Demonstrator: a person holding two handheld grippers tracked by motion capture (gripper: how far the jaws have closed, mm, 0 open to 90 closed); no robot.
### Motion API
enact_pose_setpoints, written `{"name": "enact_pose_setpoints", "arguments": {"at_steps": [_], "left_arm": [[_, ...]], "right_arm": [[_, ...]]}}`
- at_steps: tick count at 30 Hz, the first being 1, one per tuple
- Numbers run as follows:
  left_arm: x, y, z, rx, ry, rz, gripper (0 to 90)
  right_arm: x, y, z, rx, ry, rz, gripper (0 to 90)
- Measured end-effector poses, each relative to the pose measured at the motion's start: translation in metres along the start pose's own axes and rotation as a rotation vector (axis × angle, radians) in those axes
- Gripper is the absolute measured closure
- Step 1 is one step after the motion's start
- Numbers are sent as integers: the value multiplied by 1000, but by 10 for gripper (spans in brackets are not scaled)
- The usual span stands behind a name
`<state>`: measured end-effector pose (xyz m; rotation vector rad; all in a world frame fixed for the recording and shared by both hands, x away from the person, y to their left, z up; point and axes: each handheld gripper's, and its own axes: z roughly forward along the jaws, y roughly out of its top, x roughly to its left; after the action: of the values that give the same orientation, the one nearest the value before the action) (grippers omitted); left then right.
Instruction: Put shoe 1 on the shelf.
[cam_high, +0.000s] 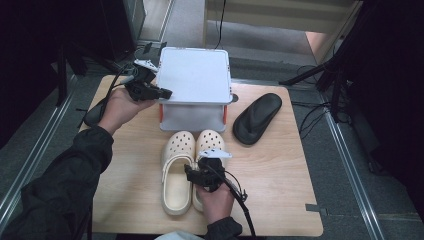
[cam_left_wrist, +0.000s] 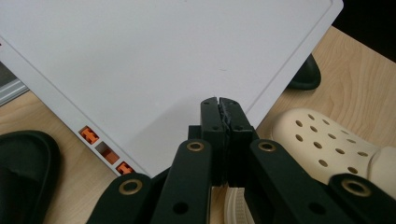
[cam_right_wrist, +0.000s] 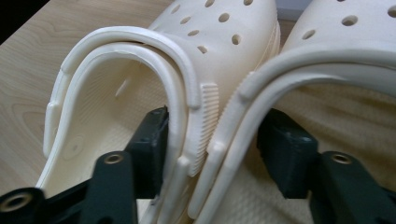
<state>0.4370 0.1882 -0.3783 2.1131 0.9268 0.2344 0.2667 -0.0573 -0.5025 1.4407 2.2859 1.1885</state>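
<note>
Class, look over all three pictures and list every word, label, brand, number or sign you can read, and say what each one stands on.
None: no readable text in these pictures.
The white box lid: plain, no print.
The cream clogs: holes and ridges, no readable brand.
The black sandal: no lettering that can be made out.
The orange clips on the box edge: no marks.

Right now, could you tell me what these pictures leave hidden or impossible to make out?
- What is inside the white box: its raised lid covers the opening in the high view.
- The rear of the right cream clog: the right gripper and hand cover it there.
- Whether the right gripper's pads press the two clogs' inner walls: the right gripper view leaves that unclear.
- The black sandal at the table's left: cut off by the left gripper view's edge.
</note>
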Motion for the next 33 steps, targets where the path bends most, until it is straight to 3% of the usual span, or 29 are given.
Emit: {"name": "enact_pose_setpoints", "arguments": {"at_steps": [4,10,17,25,33], "left_arm": [[0,0,0,-1,-1,0,897],[0,0,0,0,2,3,899],[0,0,0,-2,3,4,899],[0,0,0,-4,-1,-2,900],[1,0,0,-3,-4,-9,900]], "right_arm": [[-4,1,-2,10,18,-1,554],[-7,3,-6,12,1,-31,647],[-9,6,-8,28,-8,-59,661],[-13,18,-17,29,34,-70,669],[-19,42,-22,12,75,-120,668]]}}
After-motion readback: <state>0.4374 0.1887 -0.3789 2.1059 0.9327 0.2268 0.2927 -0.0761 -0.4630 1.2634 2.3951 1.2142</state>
